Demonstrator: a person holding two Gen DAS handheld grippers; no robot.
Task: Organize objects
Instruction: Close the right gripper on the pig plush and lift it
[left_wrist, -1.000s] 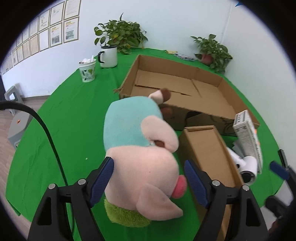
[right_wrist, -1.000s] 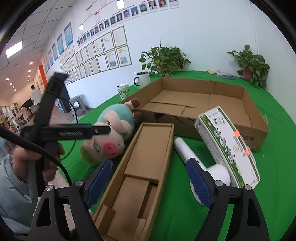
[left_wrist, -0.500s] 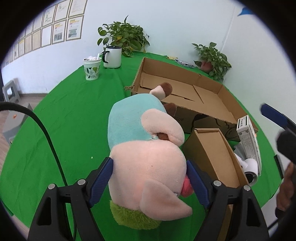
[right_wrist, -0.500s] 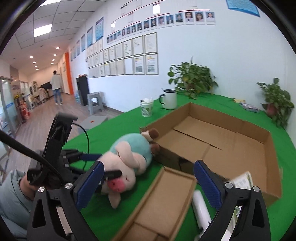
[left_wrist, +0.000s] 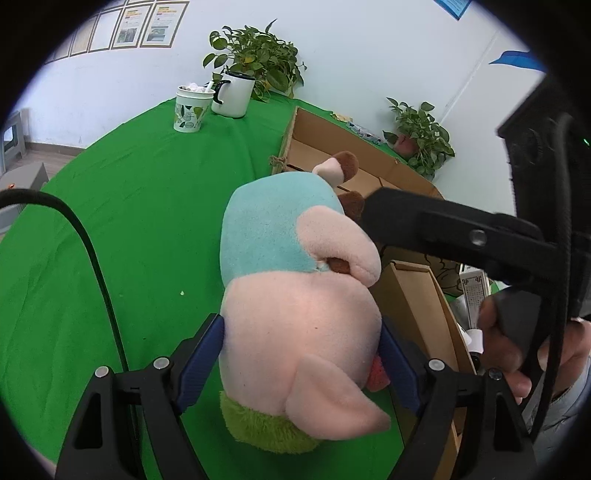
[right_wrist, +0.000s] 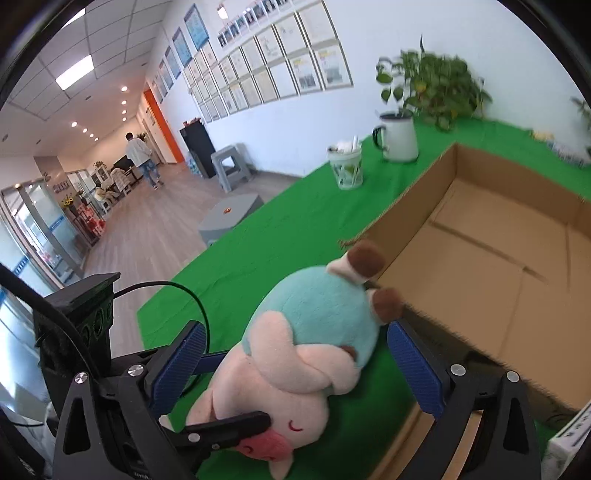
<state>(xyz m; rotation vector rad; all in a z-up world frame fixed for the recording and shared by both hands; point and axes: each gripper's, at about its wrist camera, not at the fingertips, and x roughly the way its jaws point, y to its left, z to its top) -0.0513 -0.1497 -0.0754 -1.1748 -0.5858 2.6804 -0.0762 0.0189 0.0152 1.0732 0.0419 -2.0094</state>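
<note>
Framing the pig with both grippers, you are at the pick-up step: the plush toy lies on the green cloth with its feet against the near corner of the big box, which is bare inside.

Your left gripper has its 2 blue pads on either side of the pig's pink head. From the left wrist view the pads sit right at the plush, but you cannot tell whether they press it; the head does not look squeezed. The jaws are opening slightly.

Your right gripper straddles the pig's teal body from the other side, jaws spread wide and clear of the plush on both sides. The right hand shows at the edge of the left view.

The next move, as a judgement, calls for one gripper to close firmly on the soft body, then a lift over the box wall and a release inside. The plush will compress, so close well in. Keep the 2 grippers from colliding, since they cross just beside each other now.

Counted in view:
- 1 pig
- 1 big box
- 1 narrow box beside the pig
- 1 white mug
- 1 patterned cup
- 2 potted plants in the left view
- 1 printed carton, partly hidden
- 2 grippers
</note>
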